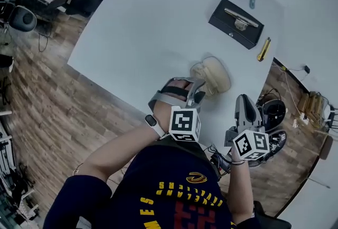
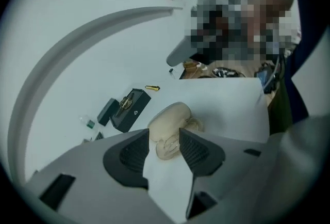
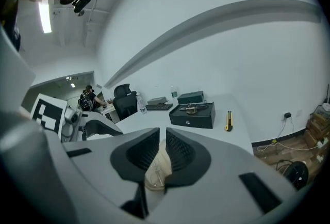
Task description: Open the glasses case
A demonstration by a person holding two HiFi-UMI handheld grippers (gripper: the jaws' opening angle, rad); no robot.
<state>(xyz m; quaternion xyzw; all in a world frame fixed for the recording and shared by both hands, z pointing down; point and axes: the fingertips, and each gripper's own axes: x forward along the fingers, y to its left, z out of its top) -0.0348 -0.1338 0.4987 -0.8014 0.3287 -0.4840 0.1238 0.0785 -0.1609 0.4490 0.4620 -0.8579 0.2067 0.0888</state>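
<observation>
Left gripper view first: the left hand-held gripper (image 2: 165, 138) holds its jaws apart, gripping nothing. Just ahead of its tips the cream glasses case (image 2: 172, 114) lies on the white surface (image 2: 227, 109), lid open (glasses showing inside). To its right, the right hand-held gripper (image 3: 161, 138) has its jaws all but together, empty, clear of the case. Further out beyond the case sits a black box (image 1: 236, 23), with a yellow tool (image 1: 264, 49) beside it.

Cool, even, rather dim light; a ceiling lamp (image 3: 45, 16) glows at ten o'clock. Gripper views bulge, black-cornered; shadows faint.
</observation>
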